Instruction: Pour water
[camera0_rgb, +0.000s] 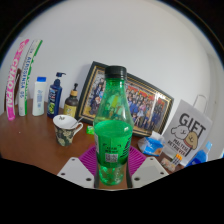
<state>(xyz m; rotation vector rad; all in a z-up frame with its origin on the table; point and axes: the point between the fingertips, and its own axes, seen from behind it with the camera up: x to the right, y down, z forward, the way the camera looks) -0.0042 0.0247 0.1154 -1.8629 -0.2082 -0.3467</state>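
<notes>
Standing upright between the fingers, a green plastic bottle (112, 125) with a black cap is seen close to the camera, its long axis vertical and its cap pointing up. A green label is wrapped around its lower half; the printing on it cannot be read. The gripper (111, 168) is held level and pointed straight ahead over a wooden tabletop (35, 145), with its magenta pads (93, 160) showing on either side of the bottle's base. Both pads appear to be pressed against the bottle, so it is taken as clamped, though the contact itself is partly hidden by the bottle.

Beyond the bottle, a framed group photograph (138, 100) is leaned against a pale wall. To its right a white card (186, 132) is propped, on which the word "GIFT" can be read in bold black letters; the smaller lines beneath are too small to make out. To the left, a white mug (68, 126) with a dark pattern is set on the table, and behind it a pump dispenser (56, 95), a white bottle with a blue cap (40, 96) and a small yellow bottle (72, 100) are lined up. Two tall packages (20, 75) with pink and green lettering are leaned at the far left; their text is illegible.
</notes>
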